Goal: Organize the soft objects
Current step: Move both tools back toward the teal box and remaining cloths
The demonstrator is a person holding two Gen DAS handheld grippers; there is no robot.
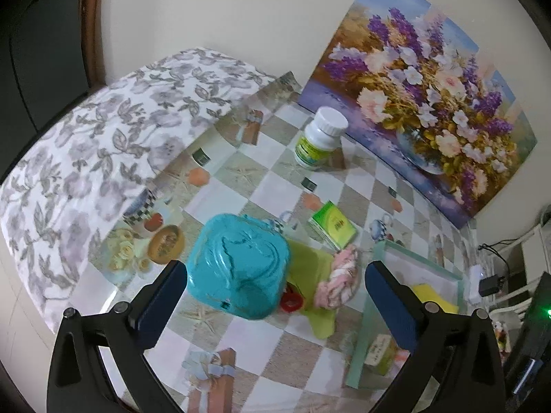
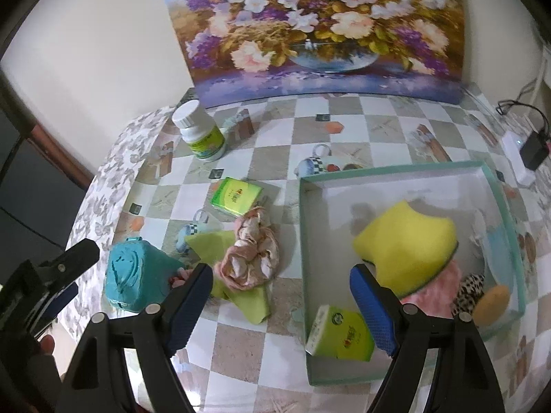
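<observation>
teal case between wide-apart fingers of left gripper

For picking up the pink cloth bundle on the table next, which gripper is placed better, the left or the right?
Probably the left gripper: its open jaws already frame the pink cloth bundle beside the teal case. The right gripper, also open, points toward the box.

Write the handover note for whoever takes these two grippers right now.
Left gripper: open, empty, over the teal bag.
Right gripper: open, empty, at the green-rimmed box.
Done: yellow sponge, a pink fluffy item, a leopard-print piece and one green tissue pack sit in the box.
Left on the table: pink scrunchie on the green cloth, teal bag, second green tissue pack. White bottle is hard; probably leave it.
</observation>
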